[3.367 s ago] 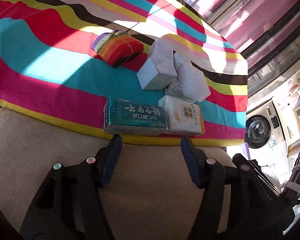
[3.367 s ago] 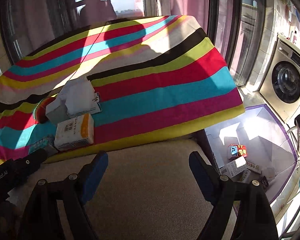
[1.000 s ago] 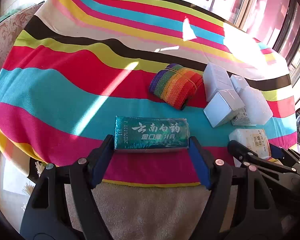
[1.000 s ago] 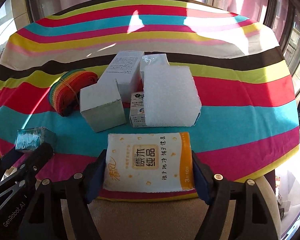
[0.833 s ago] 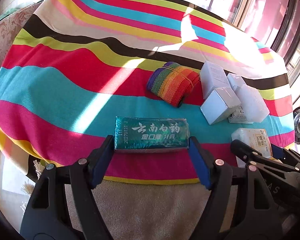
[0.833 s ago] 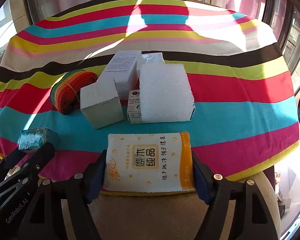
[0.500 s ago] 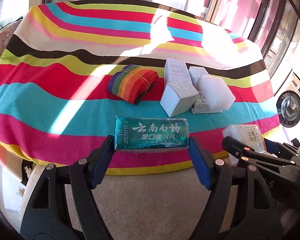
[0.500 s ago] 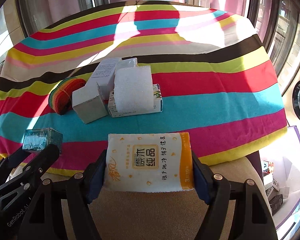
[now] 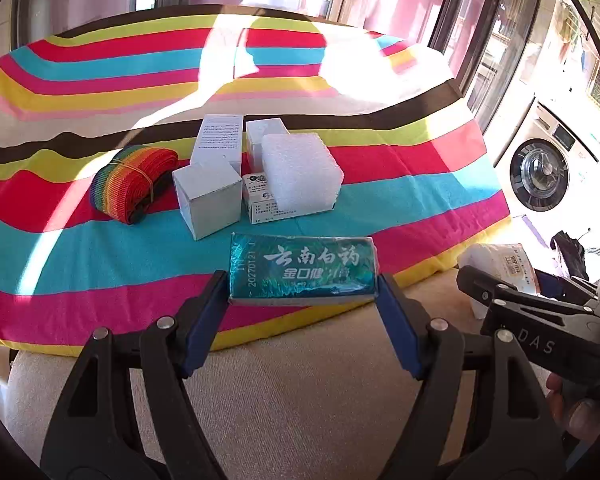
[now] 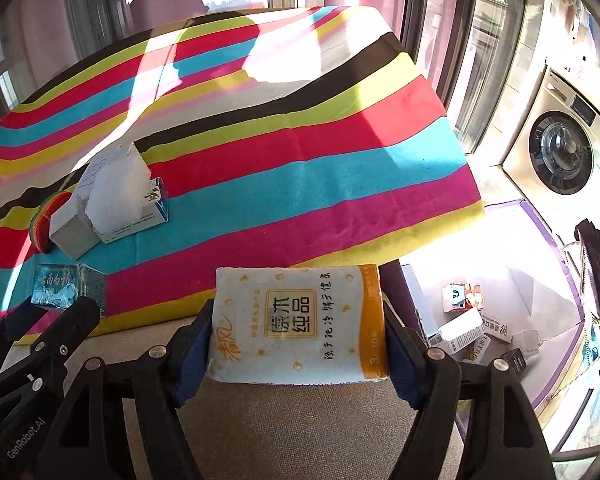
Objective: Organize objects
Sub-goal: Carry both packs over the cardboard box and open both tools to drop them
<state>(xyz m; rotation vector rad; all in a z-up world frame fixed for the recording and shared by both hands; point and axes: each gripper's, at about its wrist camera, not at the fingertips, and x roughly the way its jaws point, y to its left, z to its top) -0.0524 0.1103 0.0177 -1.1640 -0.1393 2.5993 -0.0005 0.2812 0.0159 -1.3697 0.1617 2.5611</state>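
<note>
My left gripper (image 9: 302, 288) is shut on a green toothpaste box (image 9: 302, 270) and holds it above the near edge of the striped cloth (image 9: 100, 248). My right gripper (image 10: 298, 332) is shut on a white and orange tissue pack (image 10: 296, 322), lifted off the cloth, near its front edge. The tissue pack also shows in the left wrist view (image 9: 500, 260). On the cloth remain a rainbow strap roll (image 9: 134, 182), a grey box (image 9: 208, 198), a tall white box (image 9: 218, 136) and a white foam block (image 9: 300, 174) on a flat carton (image 9: 262, 204).
A purple-edged box (image 10: 512, 292) on the floor at the right holds several small cartons. A washing machine (image 10: 564, 148) stands behind it. Beige upholstery (image 9: 300, 400) lies under both grippers. Windows run along the back.
Both grippers have pulled back from the cloth with their objects held and turned to the right. The floor box and washing machine have come into the right wrist view.
</note>
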